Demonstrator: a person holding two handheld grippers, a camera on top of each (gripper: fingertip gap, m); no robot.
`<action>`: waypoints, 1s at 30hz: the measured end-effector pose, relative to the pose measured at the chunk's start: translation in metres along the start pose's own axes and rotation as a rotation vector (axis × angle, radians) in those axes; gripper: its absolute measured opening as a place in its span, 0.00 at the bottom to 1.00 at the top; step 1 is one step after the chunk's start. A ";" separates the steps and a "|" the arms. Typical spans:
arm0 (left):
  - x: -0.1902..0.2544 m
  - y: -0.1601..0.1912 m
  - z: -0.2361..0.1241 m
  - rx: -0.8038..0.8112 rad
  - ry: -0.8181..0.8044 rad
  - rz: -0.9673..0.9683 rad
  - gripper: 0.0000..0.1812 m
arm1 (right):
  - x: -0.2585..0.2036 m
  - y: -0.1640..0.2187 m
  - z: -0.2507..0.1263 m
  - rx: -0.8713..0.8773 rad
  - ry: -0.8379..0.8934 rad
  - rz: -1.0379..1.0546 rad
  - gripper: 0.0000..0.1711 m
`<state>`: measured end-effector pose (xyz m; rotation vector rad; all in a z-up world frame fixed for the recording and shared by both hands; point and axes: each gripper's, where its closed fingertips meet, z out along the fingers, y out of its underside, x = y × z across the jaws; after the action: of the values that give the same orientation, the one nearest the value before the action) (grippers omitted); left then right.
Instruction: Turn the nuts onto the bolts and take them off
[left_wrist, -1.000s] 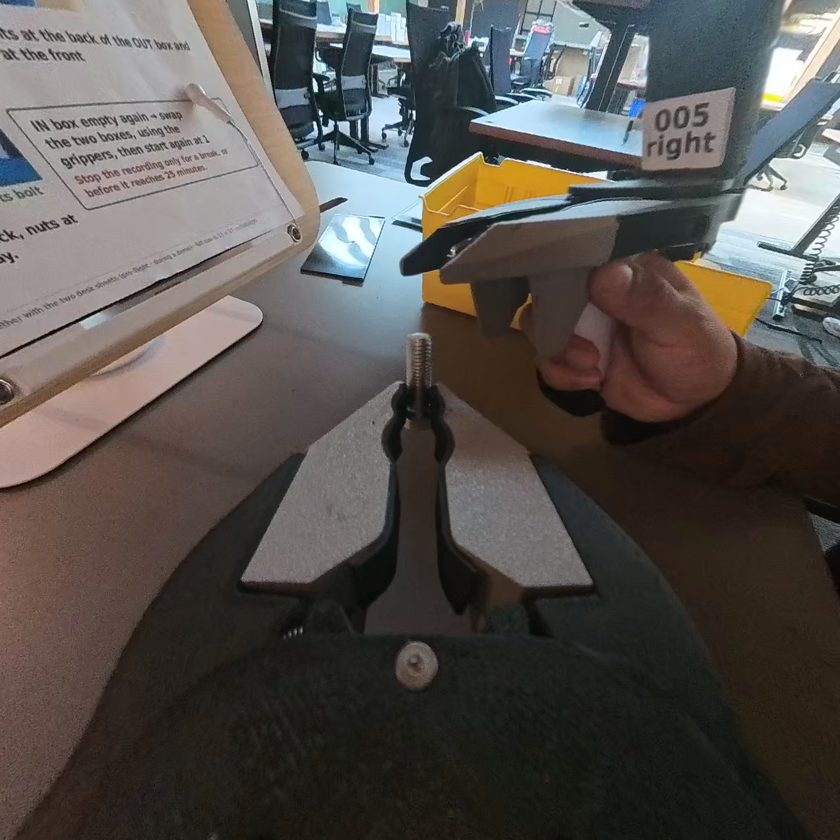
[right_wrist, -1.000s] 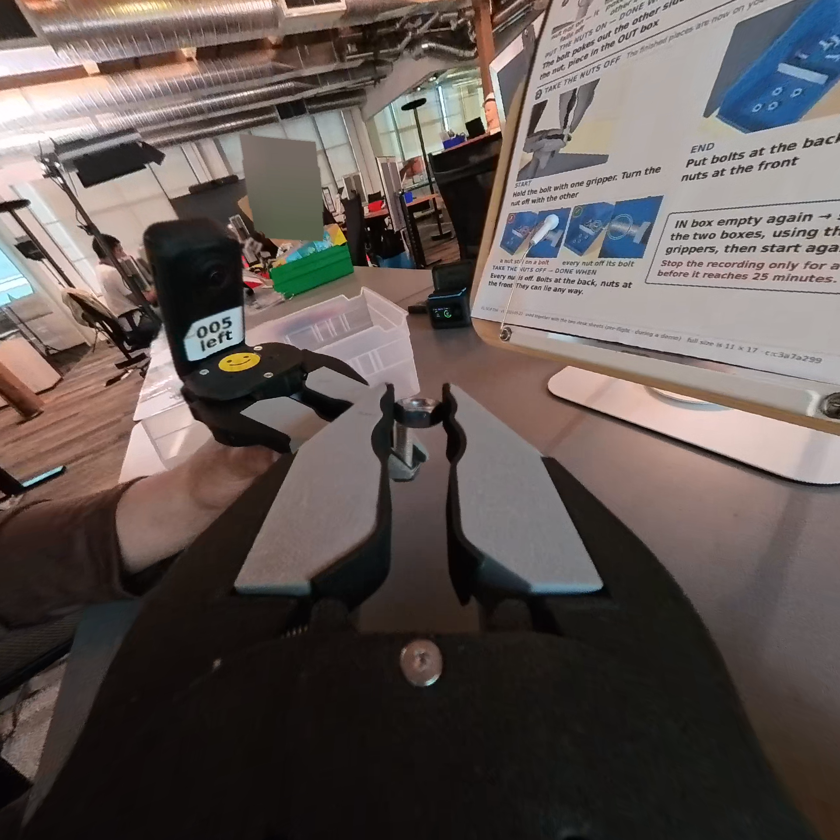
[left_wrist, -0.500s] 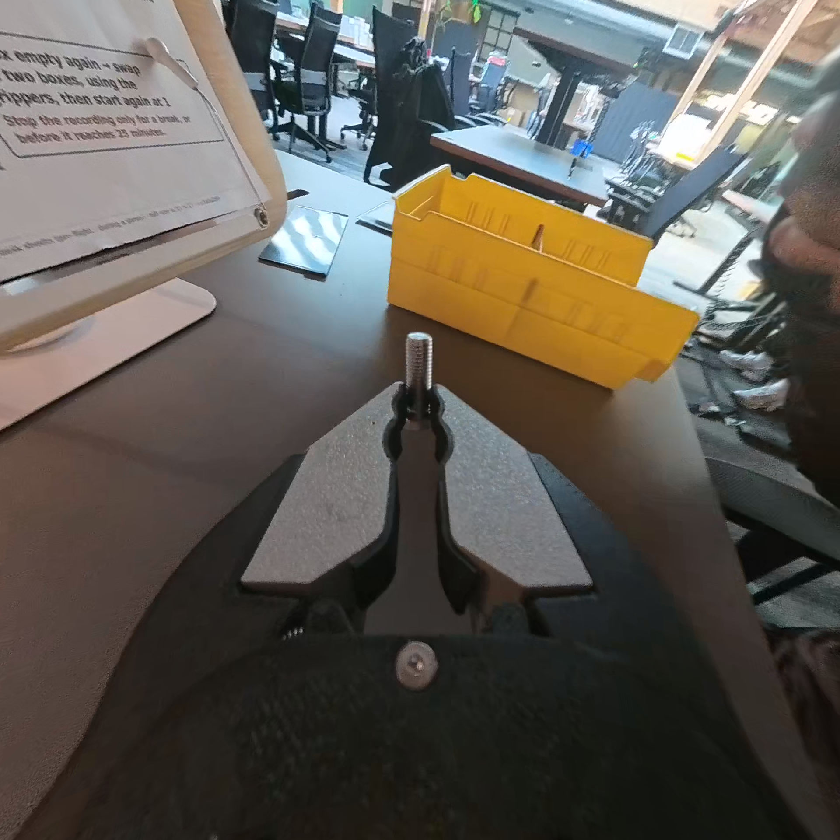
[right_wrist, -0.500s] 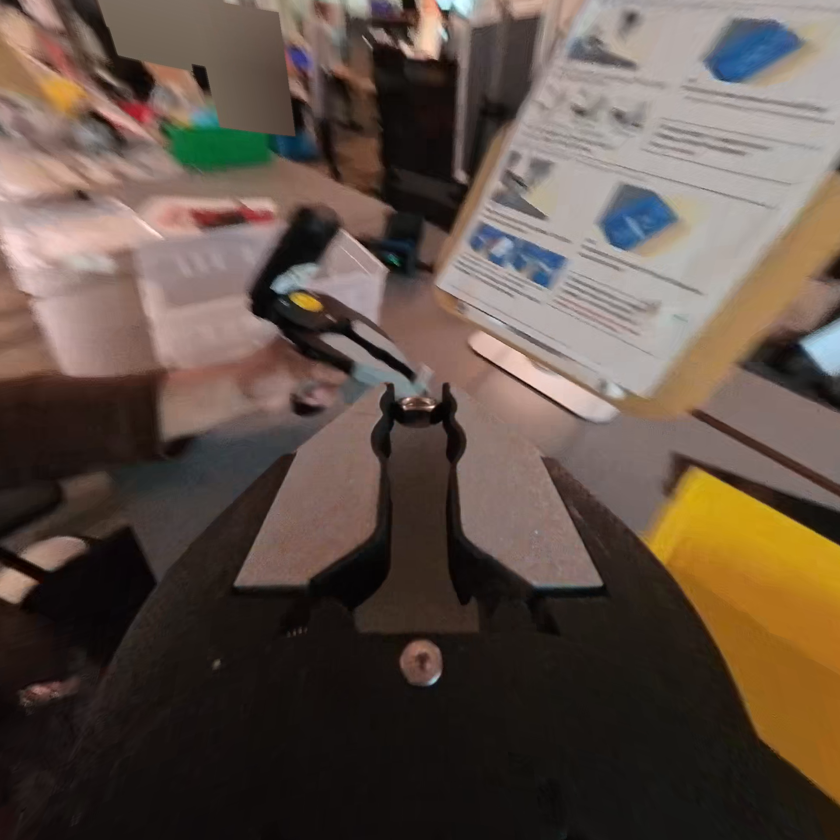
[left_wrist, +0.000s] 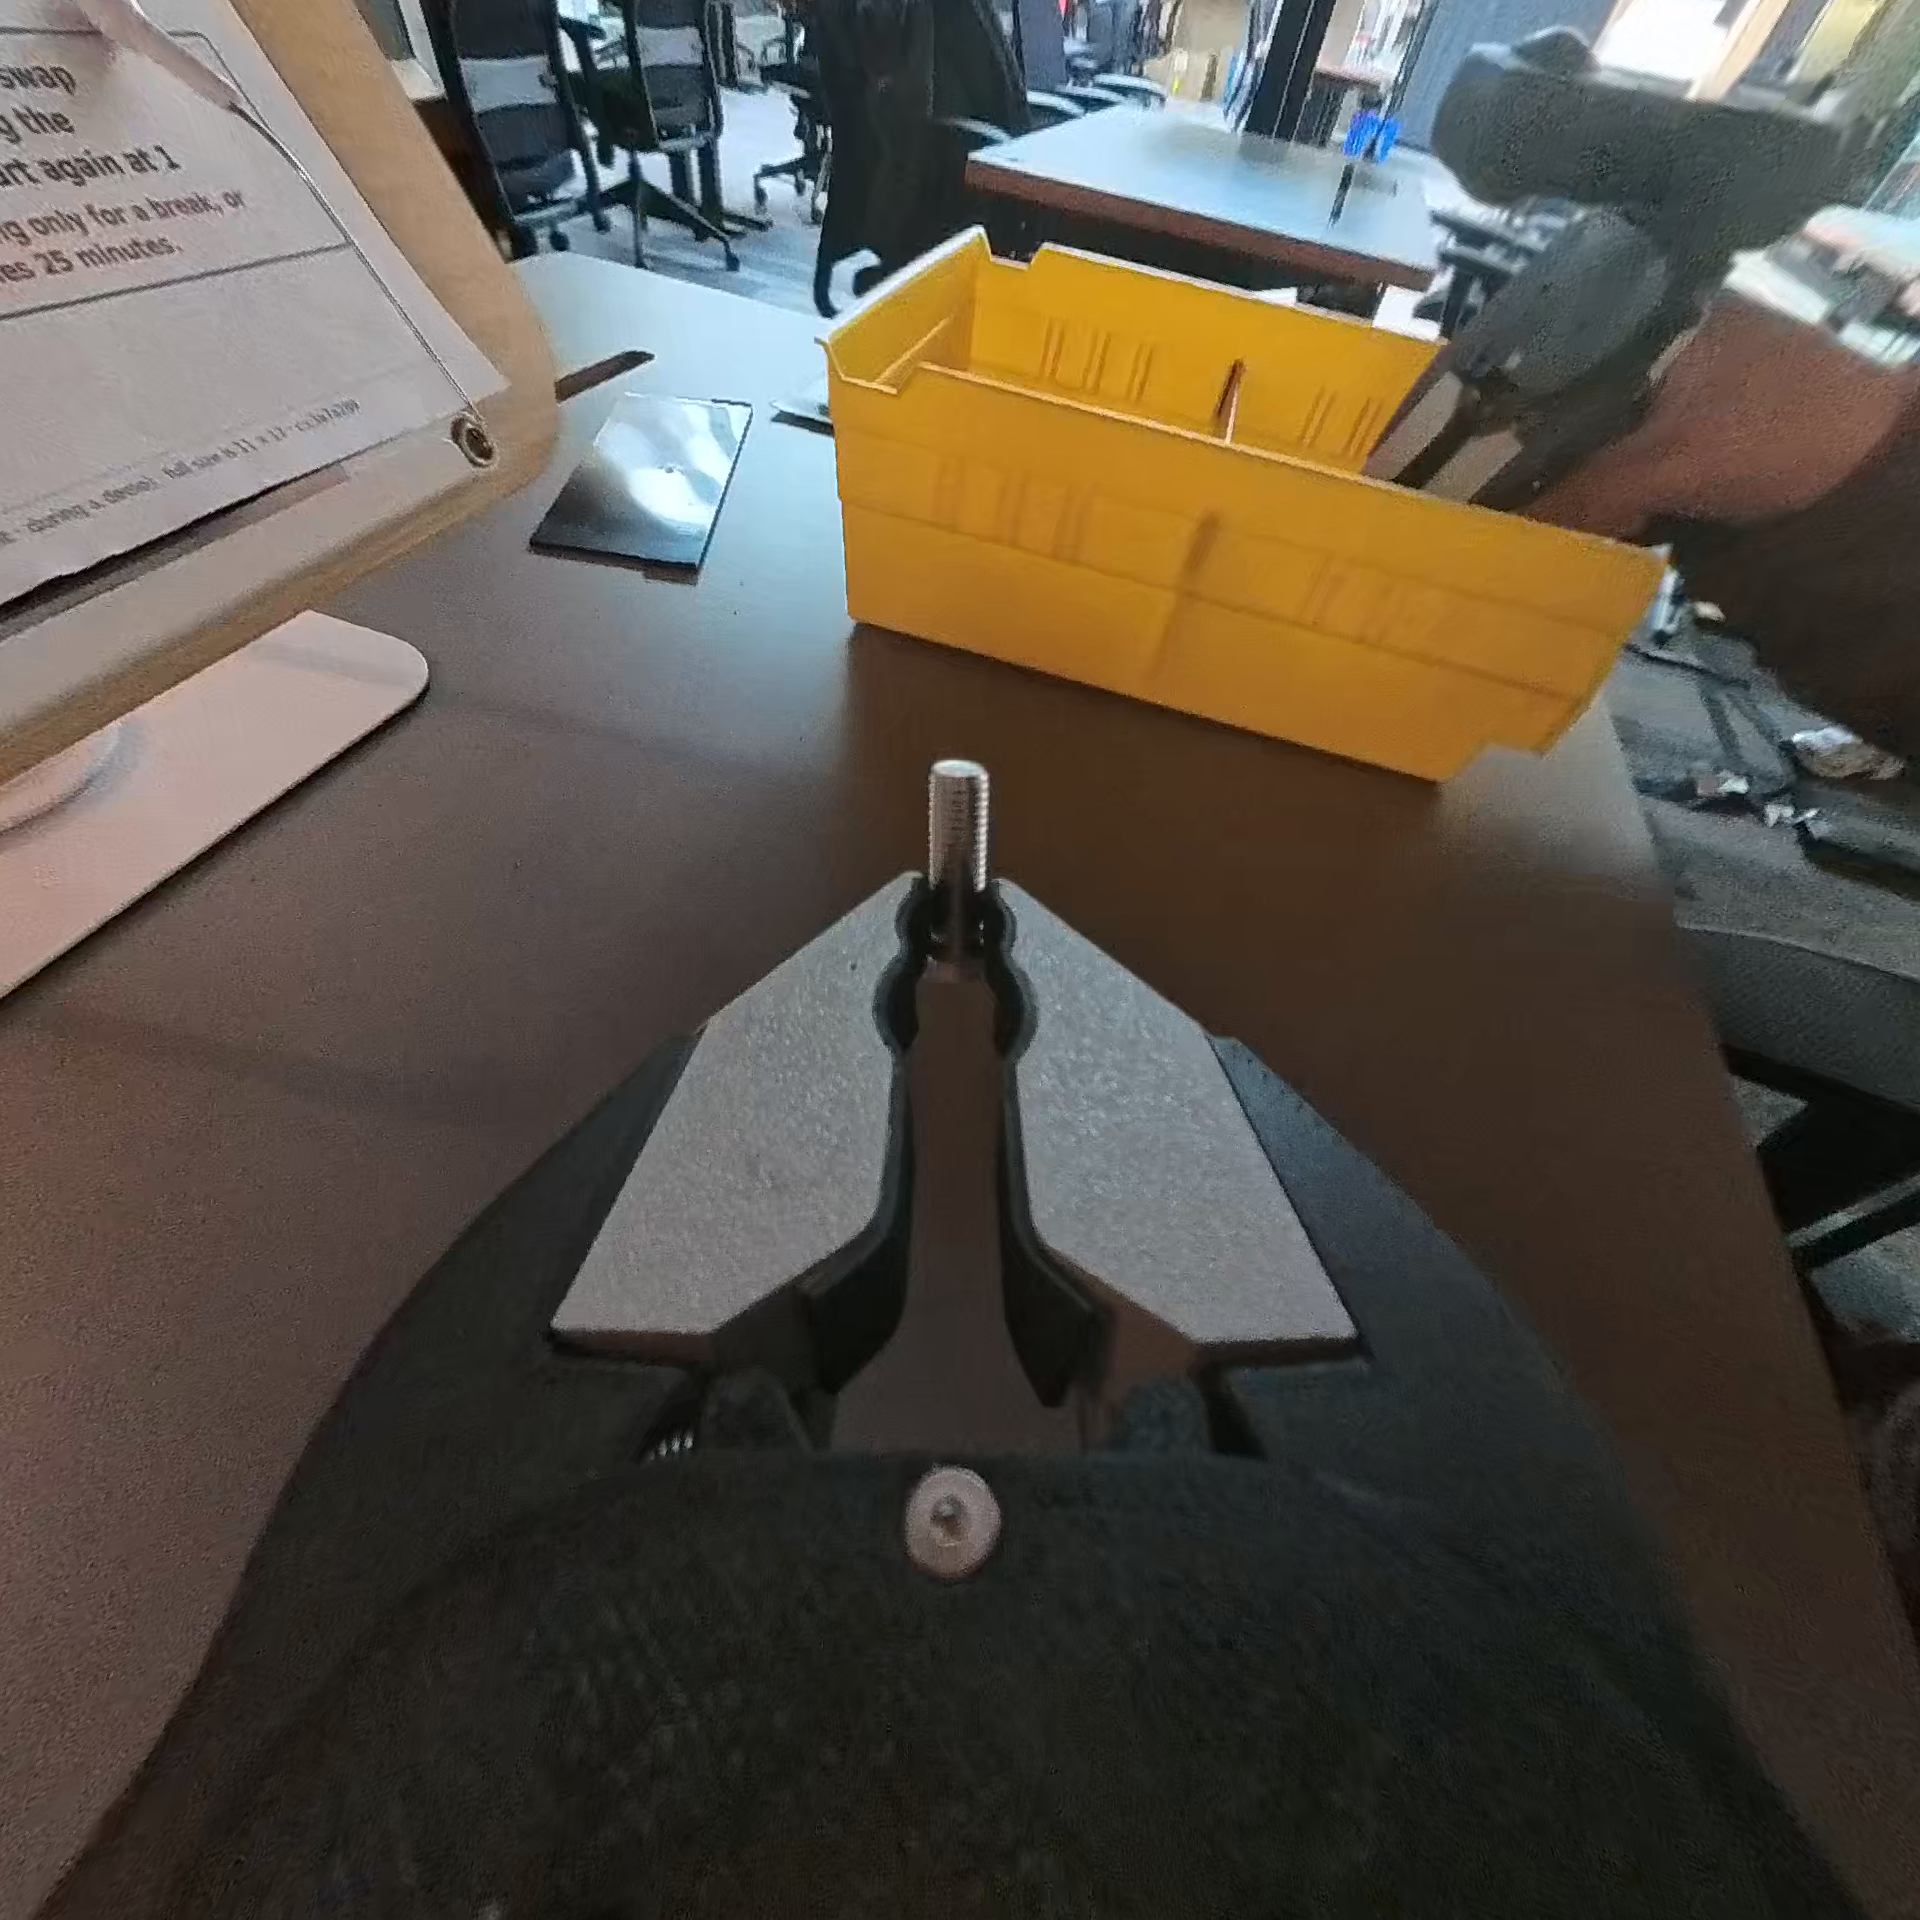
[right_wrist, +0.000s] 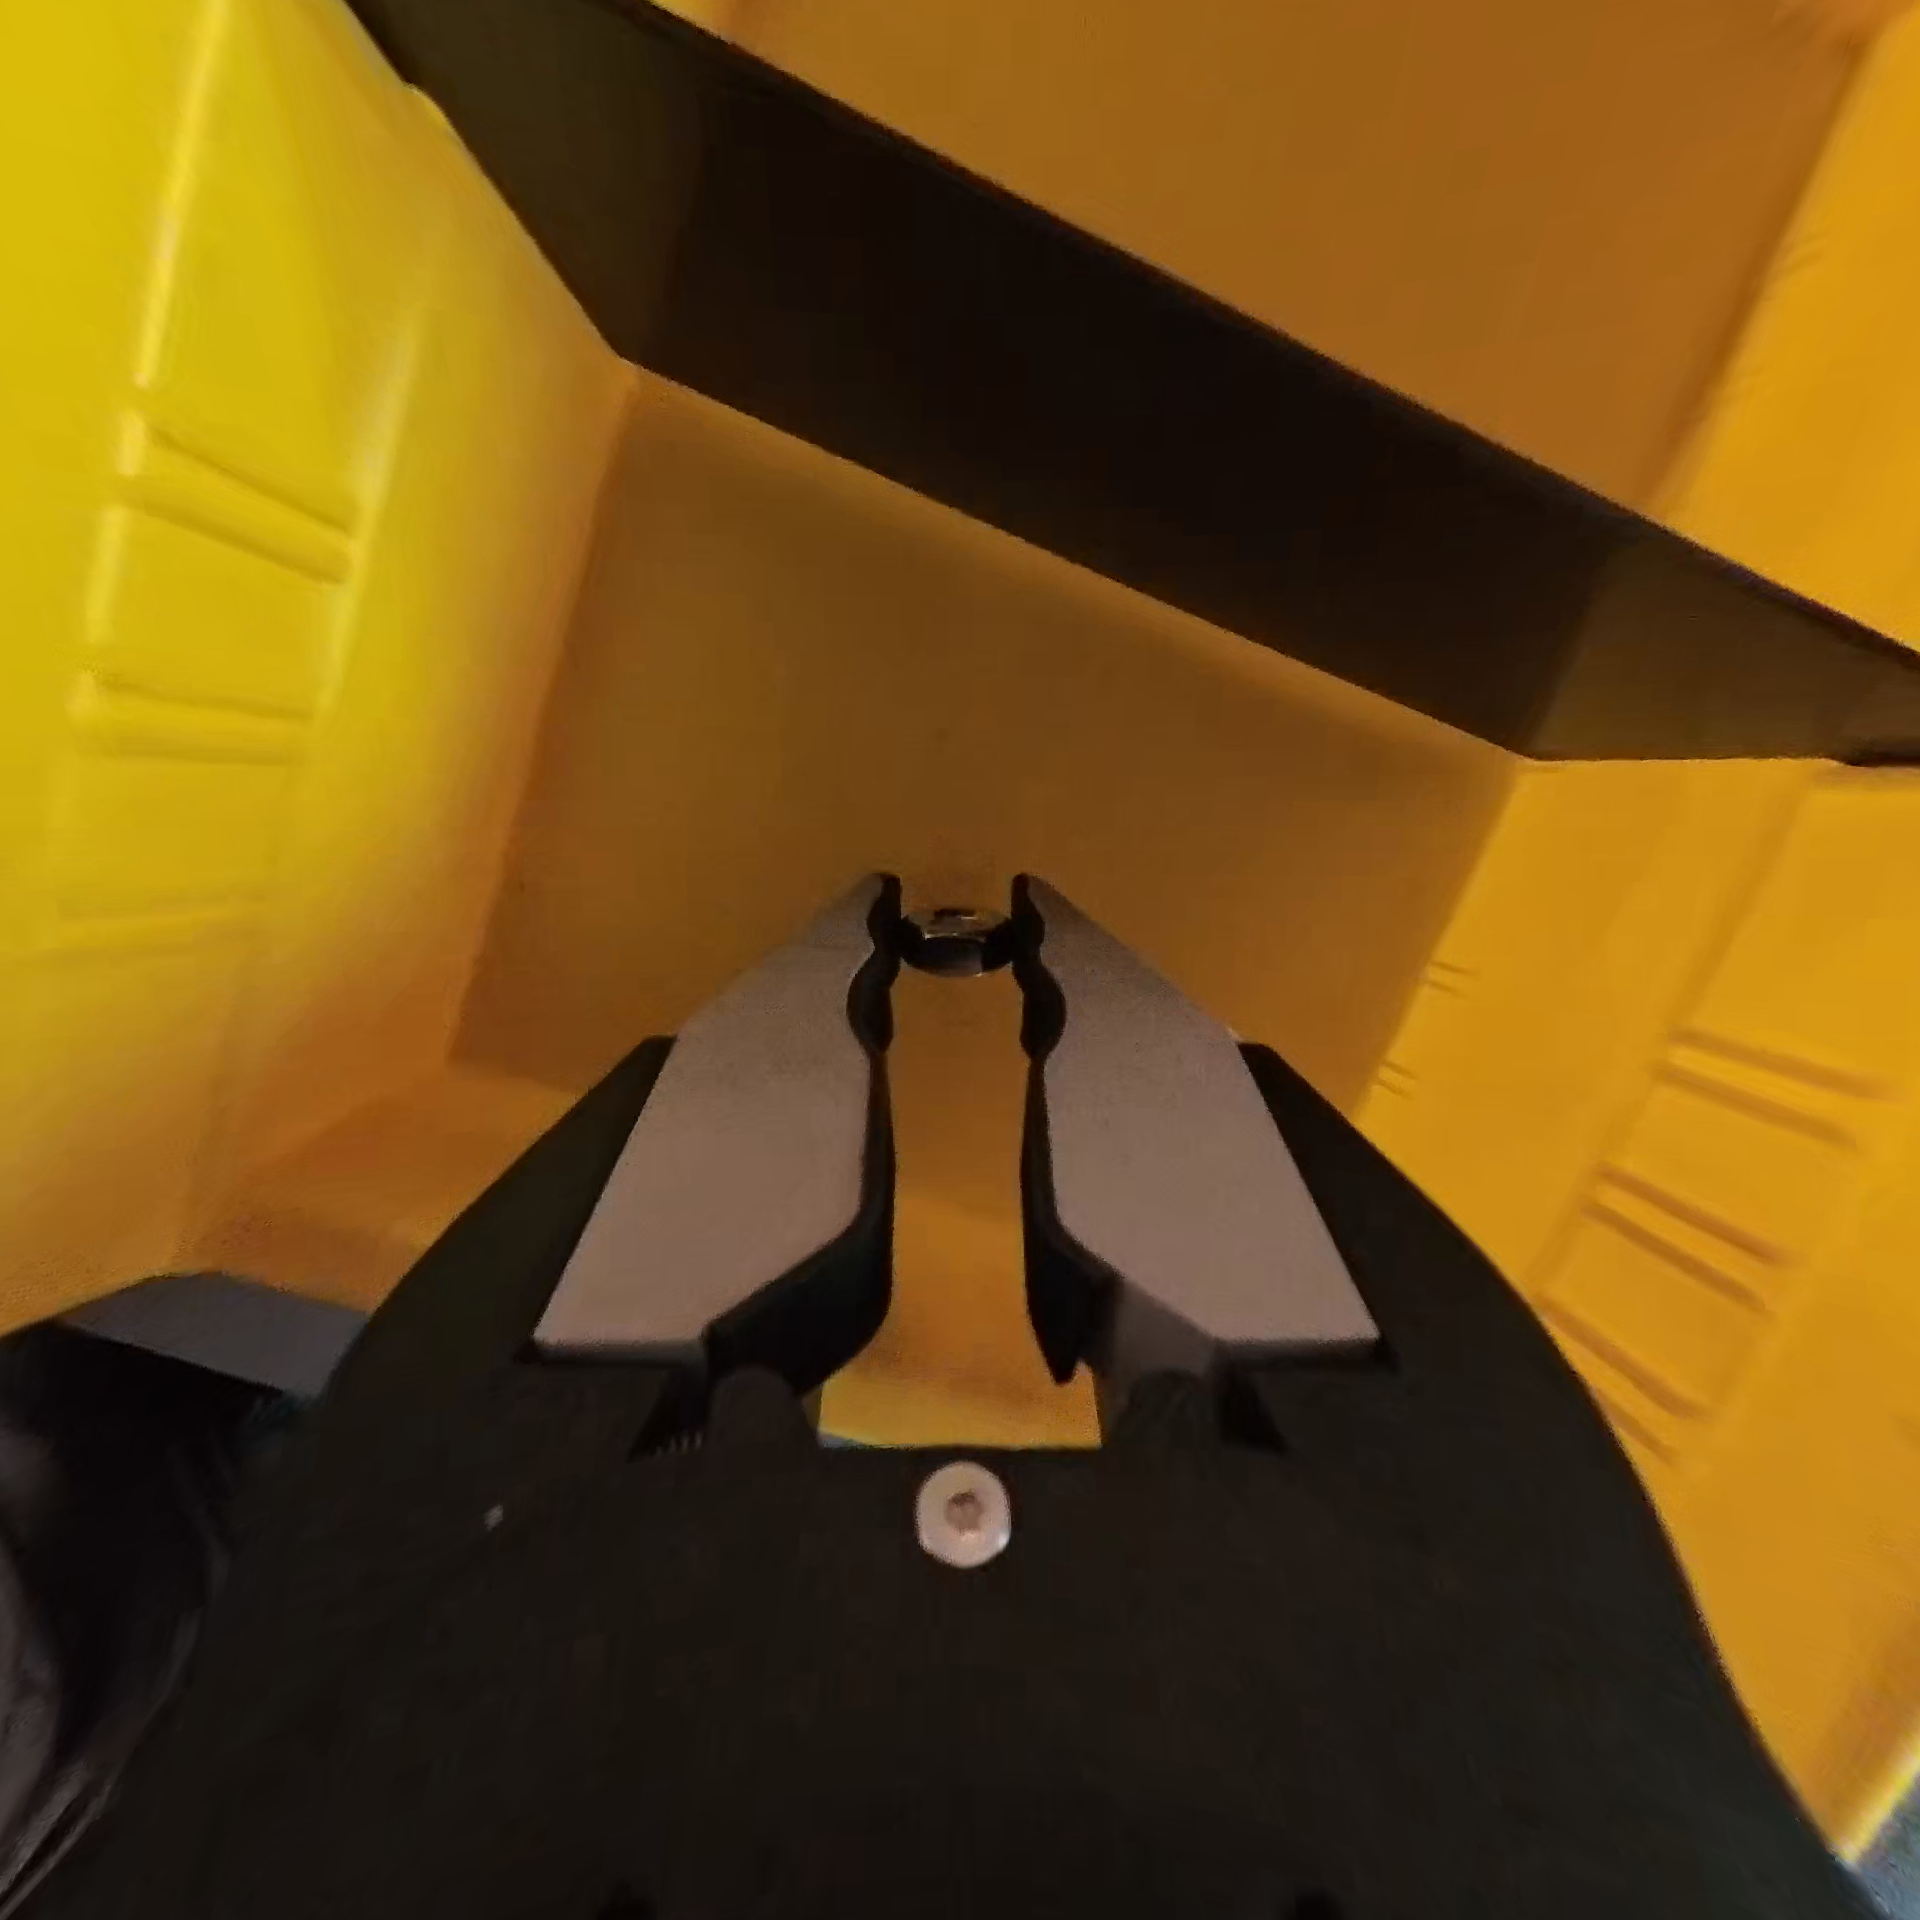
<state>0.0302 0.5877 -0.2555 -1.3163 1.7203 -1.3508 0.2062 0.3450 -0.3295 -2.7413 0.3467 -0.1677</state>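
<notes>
Inside the yellow bin (right_wrist: 312, 520), low over its floor, a small steel nut (right_wrist: 951, 940) sits pinched at the very tips of the right claw (right_wrist: 951, 925), jaws clamped on its flats w/ the bore facing up. It's tiny, rigid, light and smooth metal, so prob. slippery: grip across two opposite flats, not the corners, or it could pop out sideways. A black divider (right_wrist: 1039, 436) crosses the bin just beyond the tips; the nut is on the near side of it, and no other parts show in this compartment. Judging by this, the nut is off and about to be dropped here; a slight opening of the jaws should be enough, it'll fall and may bounce or roll a bit. Over the dark tabletop (left_wrist: 520, 883), well apart from the bin, the left claw (left_wrist: 956, 914) is closed on the bolt (left_wrist: 958, 821), holding it low on the shank w/ the bare threaded end poking up. Bolt is stiff, threads give some bite; its head isn't visible. In the left view the bin (left_wrist: 1195, 582) stands near the far right edge, the right claw's body (left_wrist: 1558, 312) dipping into it. A stand w/ an instruction sheet (left_wrist: 156, 312) is off to the left, a dark flat plate (left_wrist: 644, 478) beside it.
</notes>
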 end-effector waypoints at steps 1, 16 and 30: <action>0.001 0.002 0.001 -0.010 0.002 0.008 0.04 | -0.002 0.002 0.003 -0.025 -0.017 0.001 0.11; 0.031 0.006 0.010 -0.029 0.162 0.019 0.04 | -0.051 -0.076 -0.102 0.452 -0.096 -0.022 0.16; 0.093 -0.013 -0.003 0.082 0.436 0.124 0.05 | -0.242 -0.153 -0.084 0.628 -0.519 -0.248 0.11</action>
<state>0.0002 0.5025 -0.2309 -0.8952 1.9636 -1.7049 -0.0070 0.5166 -0.2111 -2.0882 -0.1699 0.3180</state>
